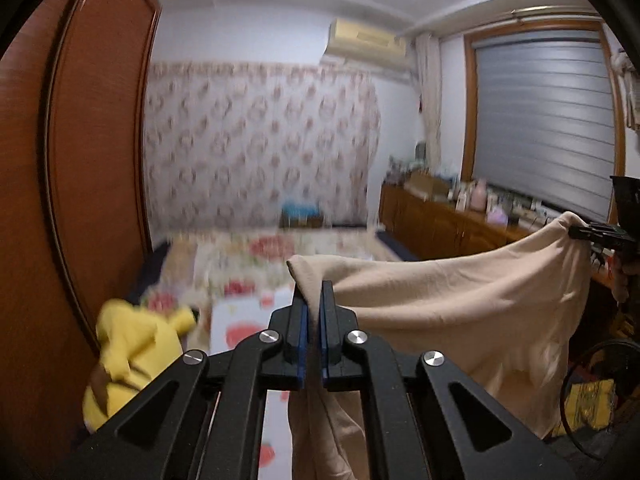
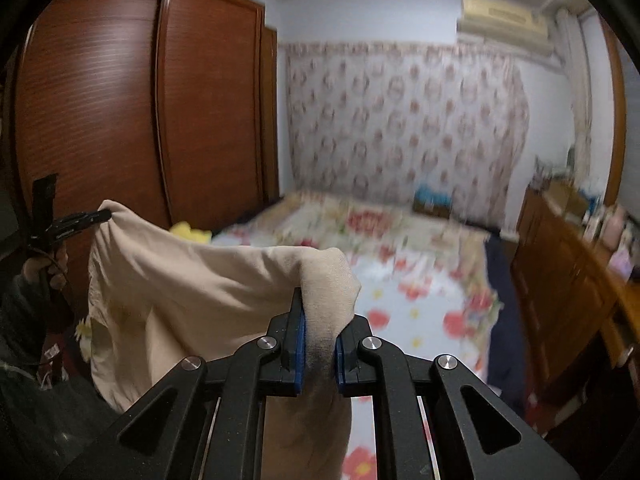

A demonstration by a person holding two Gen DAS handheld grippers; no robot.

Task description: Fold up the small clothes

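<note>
A beige garment (image 1: 460, 304) hangs in the air between the two grippers, stretched across its top edge and sagging in the middle, well above the floral-covered bed (image 2: 420, 292). The left gripper (image 1: 314, 308) has its jaws pressed together on one upper corner, a thin fold of cloth caught between the blue pads (image 1: 303, 340); the right gripper (image 2: 320, 320) pinches a thicker bunch at the other corner, so its jaws stand slightly further apart around the wad. In each wrist view the opposite gripper shows at the far end of the fabric, biting the other corner. The step in hand looks like the lift and spread — holding the piece up by two corners to open it before any fold is made. What kind of garment it is cannot be told from these views. The next move probably calls for lowering the cloth flat onto the bed with the top edge kept taut, clear of the yellow plush toy (image 1: 132, 356) lying near the wooden wardrobe (image 2: 140, 100) — slack between the corners would likely leave wrinkles.
</note>
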